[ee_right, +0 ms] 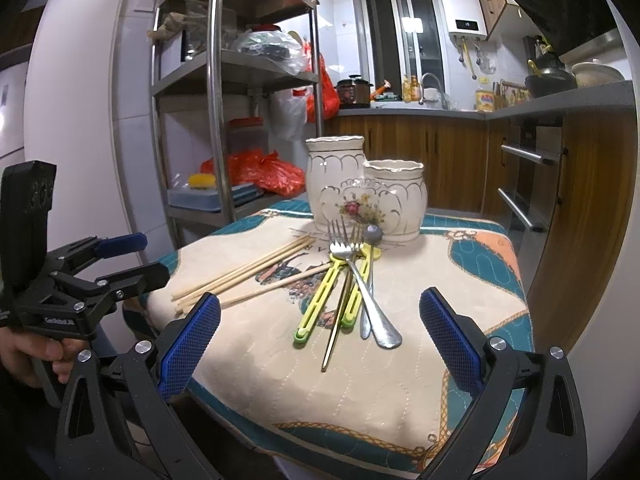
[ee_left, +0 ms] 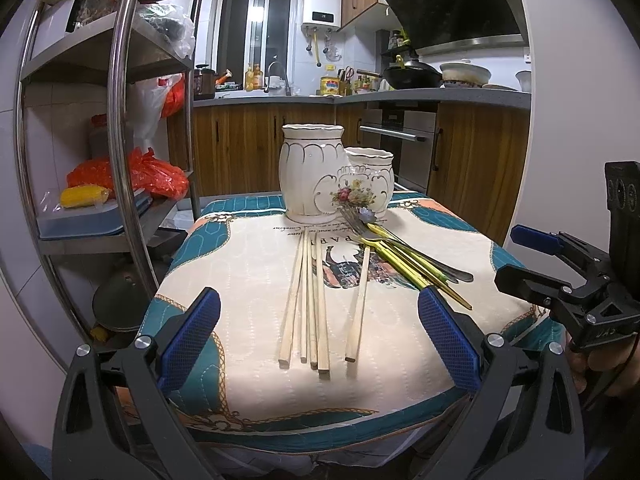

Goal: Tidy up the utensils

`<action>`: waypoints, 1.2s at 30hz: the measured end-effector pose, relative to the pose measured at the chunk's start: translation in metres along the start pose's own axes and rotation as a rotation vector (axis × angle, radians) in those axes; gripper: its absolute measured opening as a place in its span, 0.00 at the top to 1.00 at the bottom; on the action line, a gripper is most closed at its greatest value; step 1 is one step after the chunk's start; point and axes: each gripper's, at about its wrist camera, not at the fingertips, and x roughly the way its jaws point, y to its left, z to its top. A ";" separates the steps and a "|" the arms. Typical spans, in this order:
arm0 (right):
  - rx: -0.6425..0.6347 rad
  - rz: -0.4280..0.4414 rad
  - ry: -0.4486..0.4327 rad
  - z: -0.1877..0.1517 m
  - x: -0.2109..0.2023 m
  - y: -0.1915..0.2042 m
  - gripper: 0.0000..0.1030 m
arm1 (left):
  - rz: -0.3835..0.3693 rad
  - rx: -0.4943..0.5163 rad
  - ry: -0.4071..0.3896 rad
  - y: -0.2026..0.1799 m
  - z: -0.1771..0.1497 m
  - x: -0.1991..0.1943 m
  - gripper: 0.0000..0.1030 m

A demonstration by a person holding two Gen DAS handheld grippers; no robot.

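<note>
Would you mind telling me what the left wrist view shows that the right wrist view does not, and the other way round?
Only the left wrist view shows the right gripper, at its right edge, and the range hood above the wok.

Only the right wrist view shows the left gripper, at its left edge, and the spoon handle end-on.

Both show open jaws, the chopsticks, the cutlery pile, two ceramic holders and the patterned cloth.
</note>
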 end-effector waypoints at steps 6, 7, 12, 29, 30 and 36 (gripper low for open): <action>0.003 0.002 0.003 0.000 0.000 -0.001 0.04 | -0.003 -0.009 0.008 0.009 0.002 0.004 0.06; 0.002 0.002 0.004 0.000 0.001 -0.001 0.04 | -0.002 -0.010 0.010 0.010 0.002 0.004 0.07; 0.003 0.002 0.005 0.000 0.002 -0.001 0.04 | 0.001 -0.007 0.019 0.013 0.002 0.004 0.09; 0.022 0.013 0.075 0.014 0.014 -0.008 0.25 | -0.018 -0.026 0.097 0.030 0.015 0.029 0.39; 0.018 0.010 0.089 0.016 0.017 -0.009 0.28 | -0.024 -0.026 0.106 0.031 0.017 0.032 0.40; -0.003 -0.002 0.197 0.033 0.047 -0.017 0.46 | -0.095 -0.038 0.177 0.044 0.037 0.057 0.50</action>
